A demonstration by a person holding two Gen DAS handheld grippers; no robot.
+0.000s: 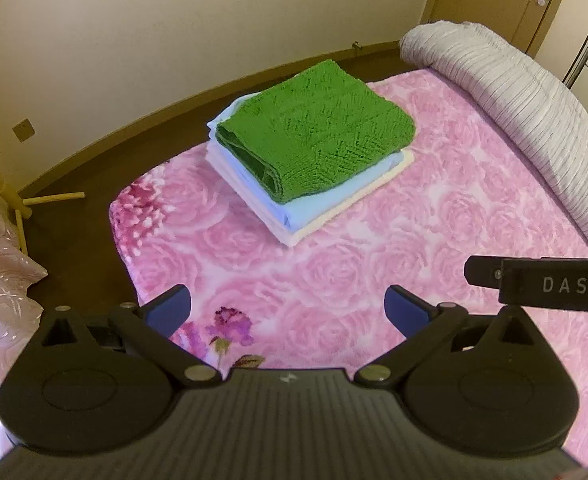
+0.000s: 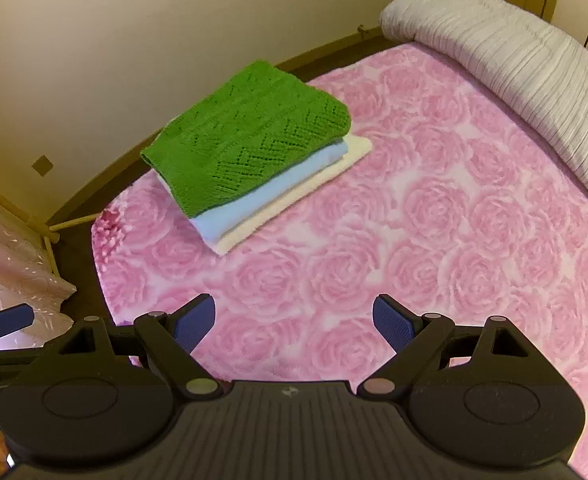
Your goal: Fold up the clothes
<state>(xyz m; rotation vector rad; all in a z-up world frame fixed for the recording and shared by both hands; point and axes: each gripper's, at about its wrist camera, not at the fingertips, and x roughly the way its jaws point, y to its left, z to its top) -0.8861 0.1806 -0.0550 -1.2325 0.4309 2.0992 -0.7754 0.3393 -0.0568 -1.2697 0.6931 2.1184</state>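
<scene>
Pink rose-pattern blanket (image 1: 414, 220) covers bed, fills most of both views. Grey ribbed quilt (image 1: 534, 120) rolled along blanket's far right edge. Stack of folded clothes sits on blanket toward far left corner, well apart from both grippers: green knit sweater (image 1: 314, 128) on top, light blue garment (image 1: 326, 192) beneath, cream garment (image 2: 294, 200) at bottom. Left gripper (image 1: 287, 312) hovers over blanket, blue pads spread wide, nothing held. Right gripper (image 2: 294, 322) likewise spread, empty, above blanket.

Each black tool (image 1: 287, 312) (image 2: 294, 320) has blue pads (image 1: 169, 310), silver screws
</scene>
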